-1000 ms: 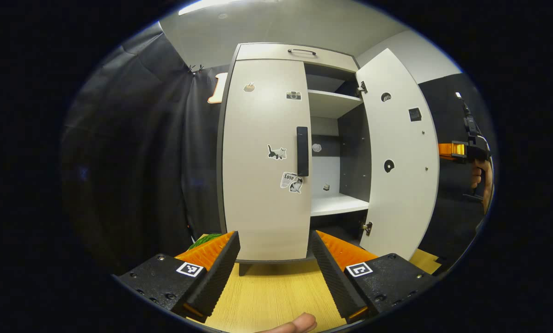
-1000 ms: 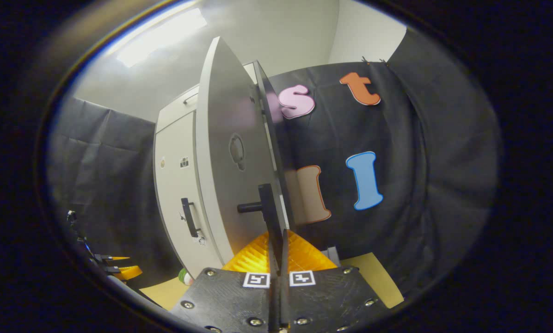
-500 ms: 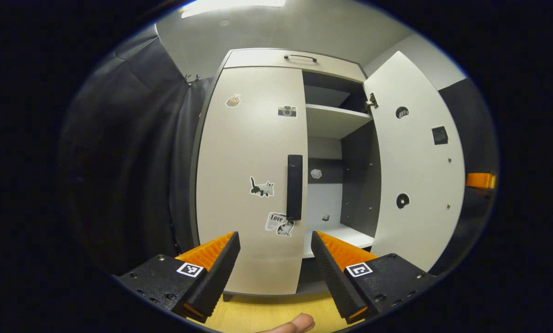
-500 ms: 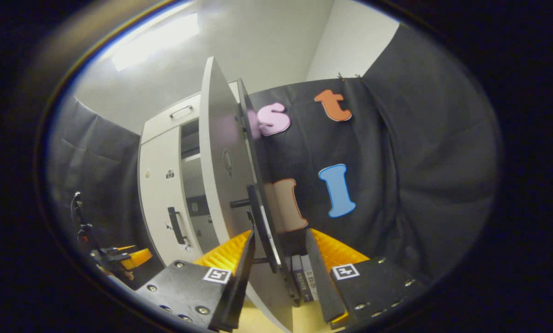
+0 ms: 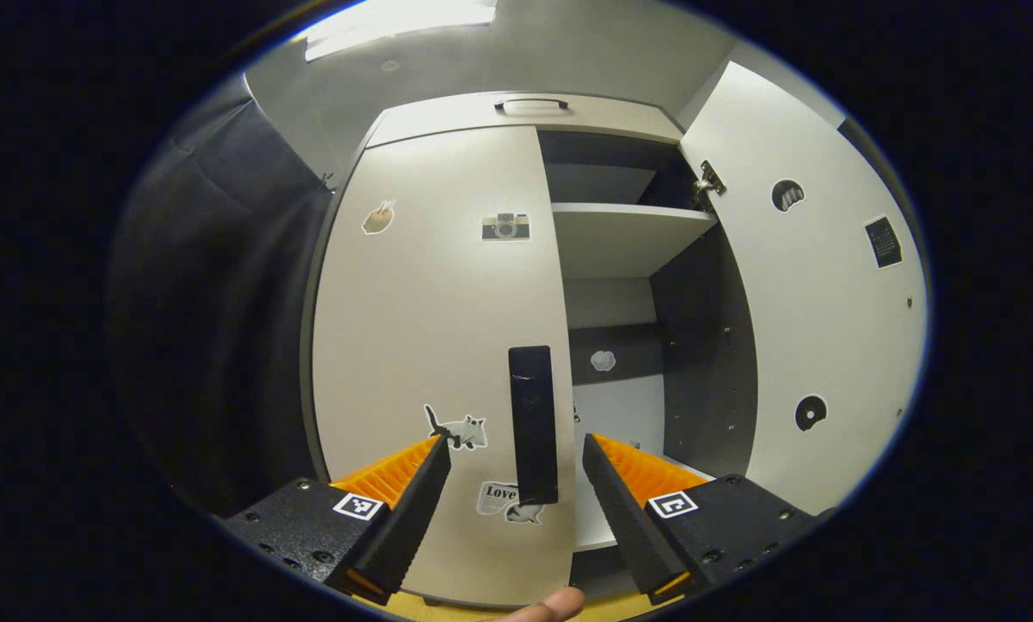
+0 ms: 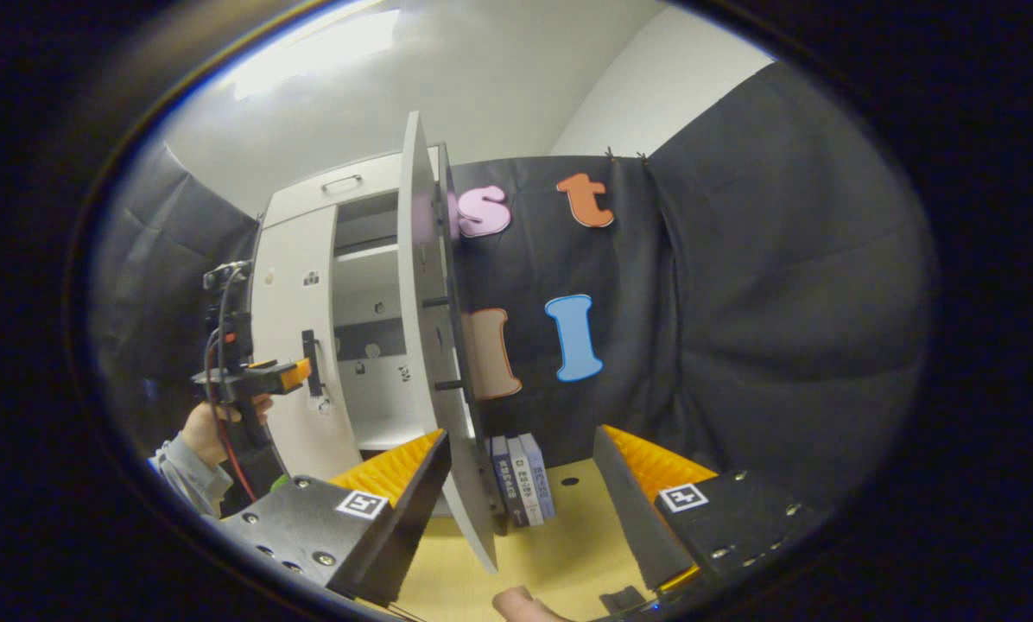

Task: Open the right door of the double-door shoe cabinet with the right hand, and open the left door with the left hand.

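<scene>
You had the right door (image 5: 814, 285) swung wide; the left door (image 5: 434, 345) stayed closed, its handle (image 5: 534, 423) between your spread left hand-held gripper (image 5: 516, 484). Your right hand-held gripper (image 6: 521, 510) was spread, empty.

Cabinet layout: left door shut, right door swung out

In the left gripper view, the left door (image 5: 434, 345) stands closed, its handle (image 5: 534, 423) at its right edge, between the left gripper's (image 5: 516, 505) spread fingers and ahead of them. Right of the handle lies the open compartment, with a shelf (image 5: 624, 238) above. The right door (image 5: 814, 285) stands swung out at the far right. In the right gripper view, the right door's edge (image 6: 434, 363) stands between the right gripper's (image 6: 521, 510) parted fingers; books (image 6: 521, 479) stand on the table (image 6: 560, 553) behind it.
</scene>
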Demonstrator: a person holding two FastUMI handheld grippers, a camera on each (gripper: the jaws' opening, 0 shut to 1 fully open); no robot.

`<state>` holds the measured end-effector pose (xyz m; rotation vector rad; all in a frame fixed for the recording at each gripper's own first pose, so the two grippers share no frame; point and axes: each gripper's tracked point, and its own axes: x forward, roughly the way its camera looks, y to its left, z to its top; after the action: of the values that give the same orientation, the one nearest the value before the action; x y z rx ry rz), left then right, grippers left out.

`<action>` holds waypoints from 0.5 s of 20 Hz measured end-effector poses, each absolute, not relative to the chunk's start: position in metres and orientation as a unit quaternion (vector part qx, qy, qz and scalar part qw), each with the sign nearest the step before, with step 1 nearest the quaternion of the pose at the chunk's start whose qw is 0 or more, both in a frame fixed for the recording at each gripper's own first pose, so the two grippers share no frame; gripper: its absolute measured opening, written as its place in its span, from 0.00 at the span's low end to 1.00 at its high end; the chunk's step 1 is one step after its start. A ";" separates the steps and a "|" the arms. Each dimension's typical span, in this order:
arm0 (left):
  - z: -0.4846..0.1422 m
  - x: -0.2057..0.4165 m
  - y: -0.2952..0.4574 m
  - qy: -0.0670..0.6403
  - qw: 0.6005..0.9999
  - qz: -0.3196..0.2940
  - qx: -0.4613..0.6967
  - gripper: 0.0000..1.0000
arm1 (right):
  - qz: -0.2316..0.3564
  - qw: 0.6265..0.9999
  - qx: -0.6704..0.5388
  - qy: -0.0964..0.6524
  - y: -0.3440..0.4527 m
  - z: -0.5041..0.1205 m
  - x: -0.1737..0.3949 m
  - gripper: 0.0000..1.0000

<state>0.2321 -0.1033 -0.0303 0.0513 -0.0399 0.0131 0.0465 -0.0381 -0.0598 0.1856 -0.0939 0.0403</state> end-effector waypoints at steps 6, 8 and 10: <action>-0.026 0.272 -0.103 -0.008 0.999 0.014 0.041 0.97 | 0.052 0.994 0.078 -0.065 -0.008 -0.086 -0.015 0.98; -0.026 0.282 -0.099 0.003 1.000 0.020 0.021 0.95 | 0.058 0.994 0.069 -0.059 0.002 -0.095 -0.029 0.93; -0.033 0.290 -0.100 0.028 0.999 0.018 0.011 0.93 | 0.062 0.994 0.069 -0.057 0.010 -0.097 -0.037 0.93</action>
<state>0.2898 -0.0996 -0.0333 0.0223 0.0563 0.0356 -0.0372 0.0102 -0.0975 0.1382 -0.1138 0.1234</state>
